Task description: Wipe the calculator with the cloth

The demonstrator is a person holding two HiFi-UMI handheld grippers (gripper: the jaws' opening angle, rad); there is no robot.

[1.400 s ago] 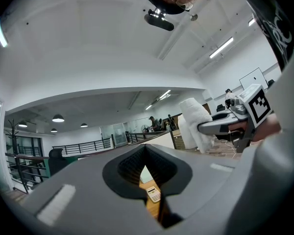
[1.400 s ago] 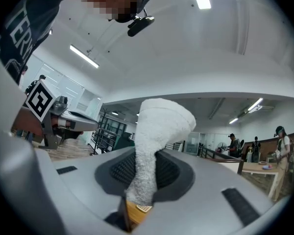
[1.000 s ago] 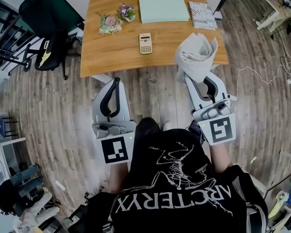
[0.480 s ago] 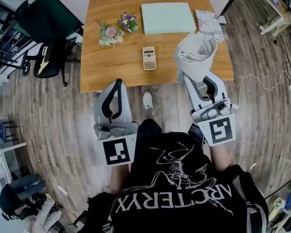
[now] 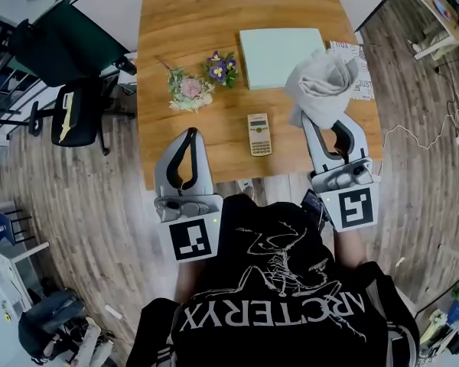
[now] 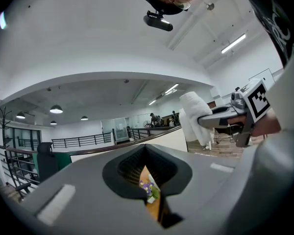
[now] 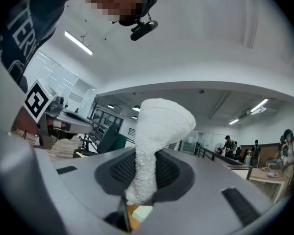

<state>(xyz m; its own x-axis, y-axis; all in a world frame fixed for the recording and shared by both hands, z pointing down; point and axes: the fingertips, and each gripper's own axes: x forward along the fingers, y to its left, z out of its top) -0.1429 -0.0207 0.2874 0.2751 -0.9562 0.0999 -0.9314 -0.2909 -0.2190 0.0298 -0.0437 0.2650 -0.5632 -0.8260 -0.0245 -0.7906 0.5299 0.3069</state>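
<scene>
A small beige calculator lies flat on the wooden table, close to its near edge. My right gripper is shut on a bunched white cloth, which stands up from the jaws over the table's right side, to the right of the calculator. In the right gripper view the cloth fills the gap between the jaws. My left gripper hangs over the near edge, left of the calculator, its jaws shut with nothing in them. The left gripper view shows the cloth at the right.
Two small flower bunches lie behind and left of the calculator. A pale green pad and a patterned booklet sit at the back right, the booklet partly under the cloth. Dark office chairs stand on the left.
The table has come nearer in the head view. Both grippers now reach over its near edge, and the calculator lies between them. The cloth is still held in the right gripper.
</scene>
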